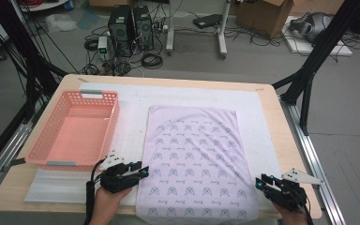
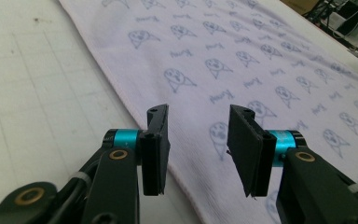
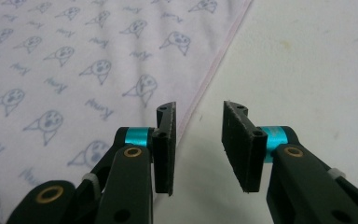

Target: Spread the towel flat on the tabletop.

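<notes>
A pale wooden table (image 1: pixel 281 136) carries a white gridded mat (image 1: pixel 126 126), and on the mat lies a pale lilac rectangular cloth printed with rows of small blue cartoon faces and script words (image 1: pixel 194 159), spread flat with only soft ripples, its near edge reaching the table's front and its long sides finished with a narrow hem. To the cloth's left, just beside it, stands an empty salmon-pink plastic basket with perforated walls (image 1: pixel 51 129). The left gripper (image 1: pixel 143 172) sits at the cloth's near left edge; in the left gripper view (image 2: pixel 198 140) its jaws stand apart over the hem, holding nothing. The right gripper (image 1: pixel 258 183) rests at the near right edge, and in the right gripper view (image 3: pixel 198 140) its jaws gape over bare mat just beside the hem
</notes>
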